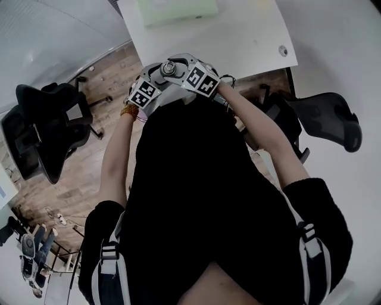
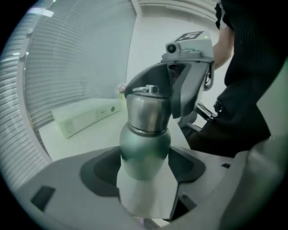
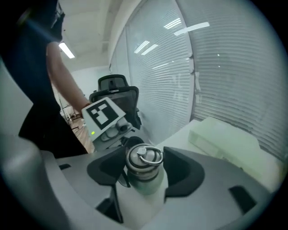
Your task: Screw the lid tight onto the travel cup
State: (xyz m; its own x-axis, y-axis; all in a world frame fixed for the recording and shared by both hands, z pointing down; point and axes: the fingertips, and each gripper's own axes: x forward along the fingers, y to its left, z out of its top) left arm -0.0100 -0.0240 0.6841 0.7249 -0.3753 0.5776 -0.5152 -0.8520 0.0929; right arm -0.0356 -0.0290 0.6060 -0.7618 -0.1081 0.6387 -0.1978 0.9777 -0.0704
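The travel cup (image 2: 145, 146) has a green body and a steel upper part, and it stands upright between the pads of my left gripper (image 2: 144, 167), which is shut on the body. On top sits the steel lid (image 3: 144, 158) with a ring handle. My right gripper (image 3: 145, 173) is shut on the lid, its dark pads touching both sides. In the left gripper view the right gripper's fingers (image 2: 177, 92) wrap the lid from above right. In the head view both grippers meet in front of the person's chest, with the lid (image 1: 169, 67) showing between the marker cubes (image 1: 201, 80).
A white table (image 1: 250, 30) lies just beyond the grippers, with a pale green box (image 1: 177, 9) at its far side and a small round fitting (image 1: 283, 51). Black office chairs stand at the left (image 1: 41, 128) and right (image 1: 327, 119). Window blinds (image 3: 216, 67) run along the wall.
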